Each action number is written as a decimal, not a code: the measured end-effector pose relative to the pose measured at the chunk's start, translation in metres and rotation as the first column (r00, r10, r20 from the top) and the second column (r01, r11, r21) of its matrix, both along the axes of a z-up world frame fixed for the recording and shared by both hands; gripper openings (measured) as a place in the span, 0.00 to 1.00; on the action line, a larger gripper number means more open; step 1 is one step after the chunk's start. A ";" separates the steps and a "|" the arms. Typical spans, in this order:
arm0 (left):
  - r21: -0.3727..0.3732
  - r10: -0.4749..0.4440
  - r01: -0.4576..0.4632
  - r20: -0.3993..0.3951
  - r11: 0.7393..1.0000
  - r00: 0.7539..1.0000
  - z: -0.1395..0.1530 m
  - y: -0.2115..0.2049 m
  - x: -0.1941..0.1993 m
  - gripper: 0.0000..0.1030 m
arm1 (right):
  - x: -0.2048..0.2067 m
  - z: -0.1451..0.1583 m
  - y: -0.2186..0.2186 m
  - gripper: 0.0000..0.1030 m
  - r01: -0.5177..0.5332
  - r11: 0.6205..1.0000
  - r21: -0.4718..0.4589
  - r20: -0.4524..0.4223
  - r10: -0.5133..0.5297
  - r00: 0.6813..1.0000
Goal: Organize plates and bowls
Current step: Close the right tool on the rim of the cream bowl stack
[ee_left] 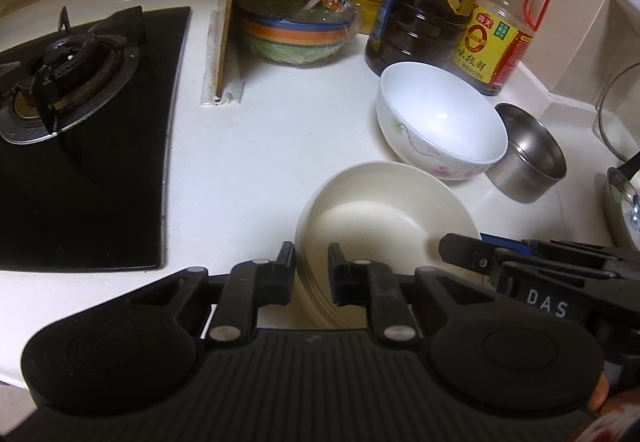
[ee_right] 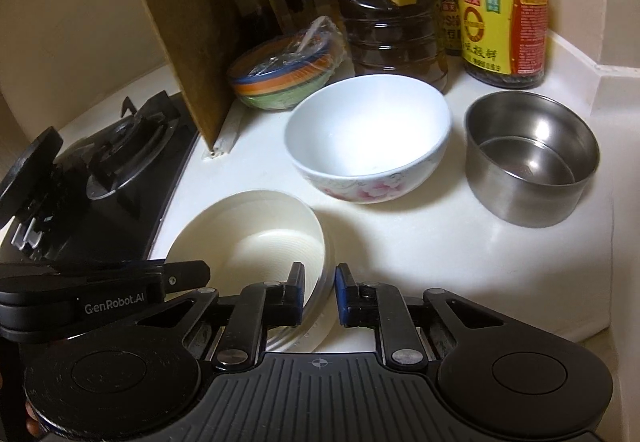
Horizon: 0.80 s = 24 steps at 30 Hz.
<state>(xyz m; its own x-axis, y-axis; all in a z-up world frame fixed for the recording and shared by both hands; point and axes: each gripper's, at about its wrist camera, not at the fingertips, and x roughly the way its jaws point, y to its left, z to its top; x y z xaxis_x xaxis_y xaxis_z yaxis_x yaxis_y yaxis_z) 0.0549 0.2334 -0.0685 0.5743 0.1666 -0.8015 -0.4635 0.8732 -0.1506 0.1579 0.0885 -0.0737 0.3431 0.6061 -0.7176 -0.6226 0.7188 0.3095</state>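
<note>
On the counter: a white worktop beside a black gas hob.
Your left claw: closed down on the near-left rim of the cream ribbed bowl, one finger inside the bowl, one outside.
Your right claw: clamped on the same cream bowl's opposite rim, one finger either side of the wall.
Cream bowl: sits near the counter's front edge, gripped from both sides.
White floral bowl: upright just behind the cream bowl, a round ceramic bowl with pink flowers.
Steel tin: round, open and just beside the floral bowl.
Behind these: a striped bowl under plastic wrap, oil and sauce bottles, and an upright wooden board.
</note>
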 end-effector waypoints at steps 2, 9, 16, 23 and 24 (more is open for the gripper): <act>0.000 0.002 -0.002 0.007 1.000 1.000 0.001 0.002 -0.004 0.15 | -0.003 0.001 0.003 0.14 -0.002 1.000 -0.006 0.012 0.002 1.000; 0.014 0.009 -0.009 0.038 1.000 0.999 0.012 0.003 -0.016 0.14 | -0.010 0.009 0.006 0.11 -0.003 1.000 0.006 0.025 0.003 1.000; 0.036 0.027 -0.030 0.077 0.999 0.997 0.032 0.001 -0.023 0.14 | -0.013 0.028 0.004 0.11 -0.020 0.999 0.050 0.055 0.018 0.998; 0.068 0.062 -0.071 0.123 0.995 0.990 0.053 -0.008 -0.021 0.14 | -0.009 0.048 -0.001 0.11 -0.056 0.994 0.089 0.094 0.048 0.994; 0.073 0.064 -0.074 0.129 0.995 0.990 0.057 -0.011 -0.019 0.14 | -0.006 0.052 -0.003 0.11 -0.061 0.994 0.093 0.097 0.052 0.994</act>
